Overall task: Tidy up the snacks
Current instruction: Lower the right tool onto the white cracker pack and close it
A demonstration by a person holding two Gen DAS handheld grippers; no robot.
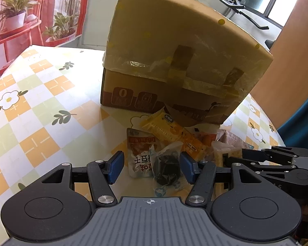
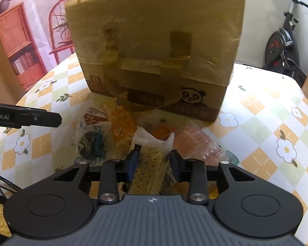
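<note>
The cardboard box (image 2: 154, 57) is hiding the table (image 1: 37, 106) behind it. The left gripper (image 1: 152, 167) is gaping open around a dark wrapped snack (image 1: 166, 169). The right gripper (image 2: 153, 163) is bracketing a cracker packet (image 2: 149, 168), contact unclear, amid snacks crowding the box's front.

The counter (image 1: 41, 106) wears a checked cloth with flowers. A taped box (image 1: 174, 65) stands toward its far edge. In front of it lies a heap of snacks (image 1: 166, 143), the yellow packet (image 2: 121, 127) touching the box's base.
</note>
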